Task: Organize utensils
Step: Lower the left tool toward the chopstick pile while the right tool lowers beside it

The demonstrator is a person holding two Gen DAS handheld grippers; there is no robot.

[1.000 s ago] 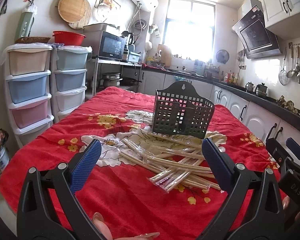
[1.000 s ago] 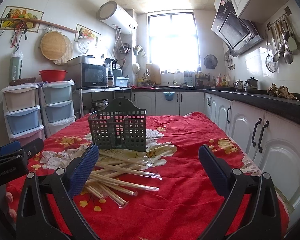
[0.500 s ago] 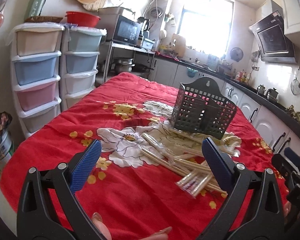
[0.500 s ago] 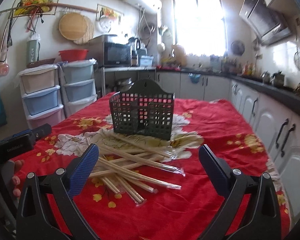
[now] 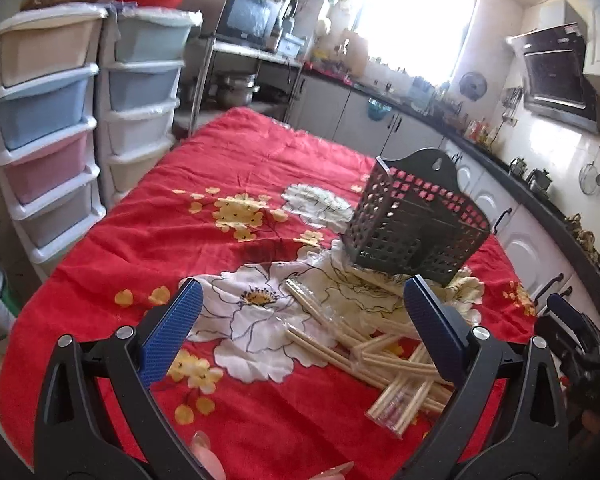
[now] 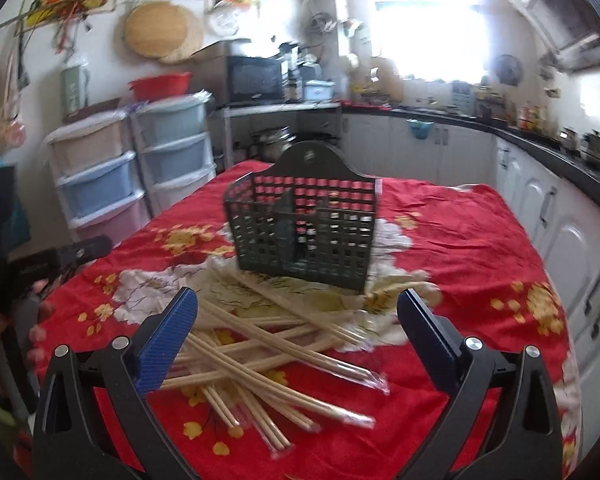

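A pile of wrapped wooden chopsticks (image 5: 364,344) lies on the red flowered tablecloth (image 5: 228,184); it also shows in the right wrist view (image 6: 268,352). A dark perforated utensil holder (image 5: 416,228) stands upright just behind the pile, seen too in the right wrist view (image 6: 304,224). My left gripper (image 5: 304,332) is open and empty, above the near left of the pile. My right gripper (image 6: 296,336) is open and empty, above the near side of the pile. Each gripper appears at the edge of the other's view.
Plastic drawer towers (image 5: 52,132) stand left of the table. White kitchen cabinets with a black counter (image 6: 548,208) run along the right and back. The tablecloth (image 6: 468,240) spreads wide around the holder.
Both grippers have risen and tilted down toward the pile. The left view has swung left, so the holder and chopsticks now sit to its right. Both stay open.
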